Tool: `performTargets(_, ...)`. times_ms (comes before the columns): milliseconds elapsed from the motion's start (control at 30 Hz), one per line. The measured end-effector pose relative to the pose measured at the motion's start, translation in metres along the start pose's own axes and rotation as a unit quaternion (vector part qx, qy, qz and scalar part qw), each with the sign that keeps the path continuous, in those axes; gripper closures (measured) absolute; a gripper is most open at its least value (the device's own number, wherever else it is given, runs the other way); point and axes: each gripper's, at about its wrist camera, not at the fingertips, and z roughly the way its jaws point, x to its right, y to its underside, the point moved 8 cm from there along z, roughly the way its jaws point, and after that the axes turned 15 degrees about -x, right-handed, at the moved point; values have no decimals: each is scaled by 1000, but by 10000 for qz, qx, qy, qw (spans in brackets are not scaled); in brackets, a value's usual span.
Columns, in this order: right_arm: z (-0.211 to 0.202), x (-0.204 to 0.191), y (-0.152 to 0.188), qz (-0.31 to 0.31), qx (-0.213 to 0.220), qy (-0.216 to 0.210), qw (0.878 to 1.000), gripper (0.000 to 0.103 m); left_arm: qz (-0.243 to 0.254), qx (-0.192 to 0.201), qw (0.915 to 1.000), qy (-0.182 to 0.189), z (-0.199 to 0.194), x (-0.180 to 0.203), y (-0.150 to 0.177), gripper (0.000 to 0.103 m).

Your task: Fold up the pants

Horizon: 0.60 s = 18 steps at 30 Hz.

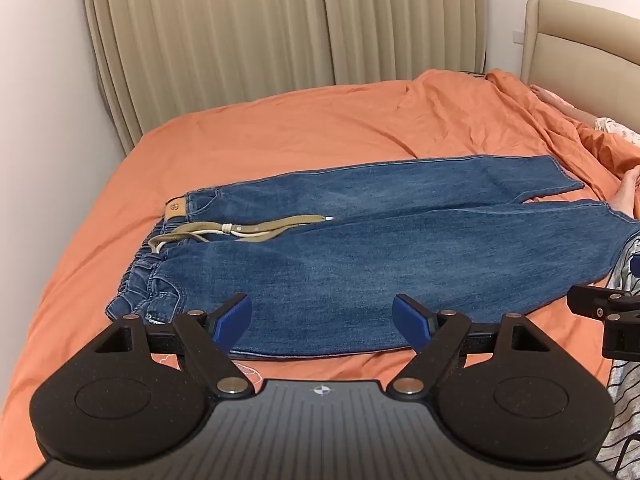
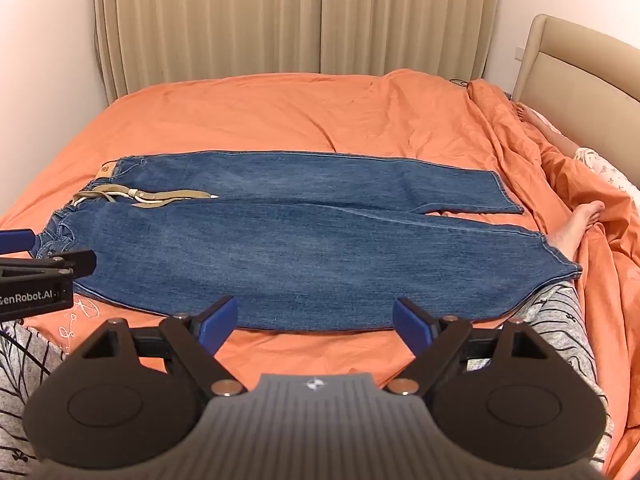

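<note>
**Both grippers wide open over jeans spread flat on the bed**

Nearest you, your left gripper (image 1: 322,320) hangs with its blue pads spread wide and nothing between them, poised over the near edge of the jeans (image 1: 360,248) close to the waist end. Your right gripper (image 2: 316,322) stands just as wide and just as empty, hovering above the orange bedsheet (image 2: 280,120) at the jeans' near edge, toward the leg end. Each tool shows at the edge of the other's view.

The jeans lie flat across the sheet, unfolded, waist to your left and both legs running right, side by side. The elastic waistband (image 1: 138,280) is bunched at the left, and a khaki drawstring (image 1: 248,228) trails over the denim. A tan patch (image 1: 175,209) marks the far waist corner.

Past the leg hems, a bare foot (image 2: 580,222) rests on the sheet. Beyond stand the beige headboard (image 2: 580,76) and pleated curtains (image 2: 280,16).
</note>
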Motion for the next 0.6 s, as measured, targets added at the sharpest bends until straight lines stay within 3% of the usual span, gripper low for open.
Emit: performTargets(600, 3, -1, -2, -26, -67, -37, 10000, 22, -26, -34, 10000, -21, 0, -4, -4, 9)
